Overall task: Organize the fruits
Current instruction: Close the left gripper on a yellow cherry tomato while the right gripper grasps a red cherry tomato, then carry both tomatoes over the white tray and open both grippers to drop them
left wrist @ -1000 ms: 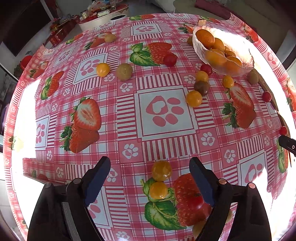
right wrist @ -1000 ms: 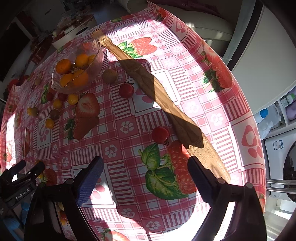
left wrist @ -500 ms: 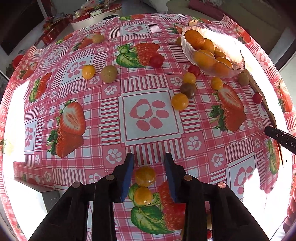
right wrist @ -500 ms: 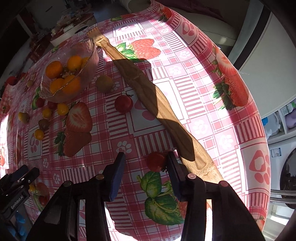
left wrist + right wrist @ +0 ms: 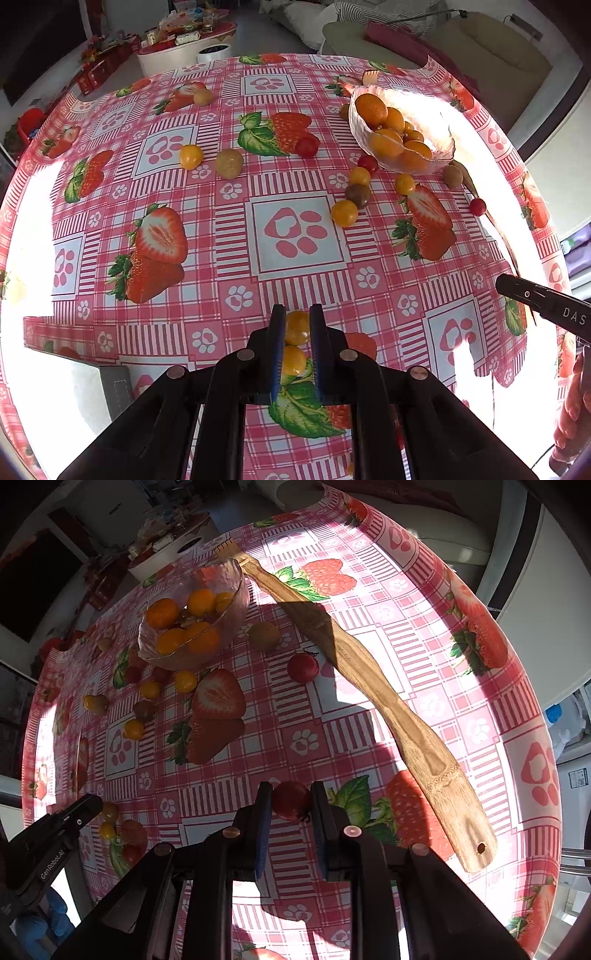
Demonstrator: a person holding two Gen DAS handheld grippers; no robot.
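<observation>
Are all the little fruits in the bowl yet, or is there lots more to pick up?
Not yet. The glass bowl already holds several orange fruits. Right now the left gripper pinches a yellow tomato and the right gripper pinches a red tomato. More than a dozen small fruits still lie scattered on the tablecloth.

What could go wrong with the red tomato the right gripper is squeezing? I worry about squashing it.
The red tomato looks small, round and glossy, so it may slip from the right gripper if held loosely. Its thin skin probably bruises or splits under hard pressure. Released on the flat tablecloth, it would likely roll.
</observation>
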